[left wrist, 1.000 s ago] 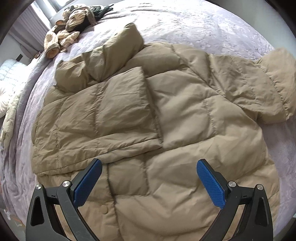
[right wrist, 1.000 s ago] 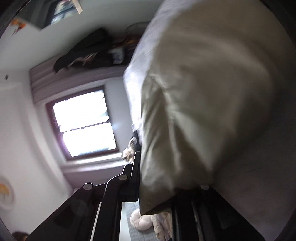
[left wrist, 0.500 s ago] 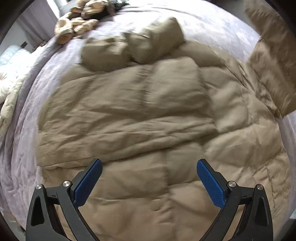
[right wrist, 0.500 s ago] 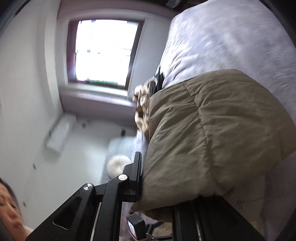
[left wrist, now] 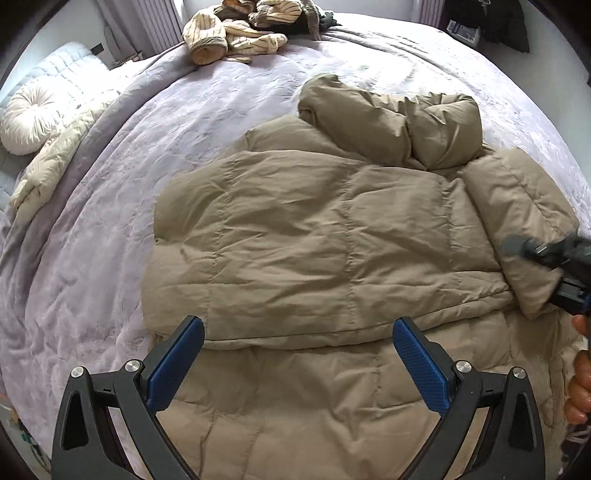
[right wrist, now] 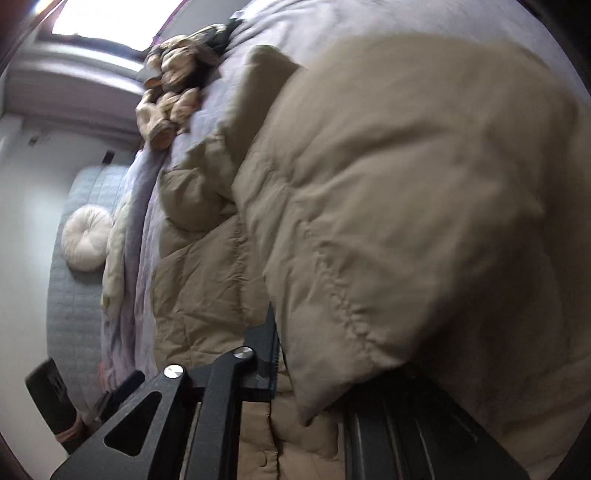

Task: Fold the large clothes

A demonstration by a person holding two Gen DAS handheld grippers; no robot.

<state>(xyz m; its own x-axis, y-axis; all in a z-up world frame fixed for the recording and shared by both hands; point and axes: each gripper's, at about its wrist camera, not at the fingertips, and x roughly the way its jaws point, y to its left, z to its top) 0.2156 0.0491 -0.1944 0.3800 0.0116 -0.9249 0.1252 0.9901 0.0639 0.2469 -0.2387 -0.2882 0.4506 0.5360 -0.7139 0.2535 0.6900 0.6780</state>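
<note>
Right hand-held gripper (right wrist: 310,373) clamps jacket sleeve (right wrist: 424,221); left hand-held gripper (left wrist: 298,363) above jacket (left wrist: 325,251).

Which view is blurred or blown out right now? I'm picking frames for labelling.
Left wrist view: mostly sharp, strong fisheye bending of the bed; only the right gripper at the edge is smeared. Right wrist view: motion-blurred, the sleeve of the tan puffer jacket is soft, and the window is overexposed to white.
</note>
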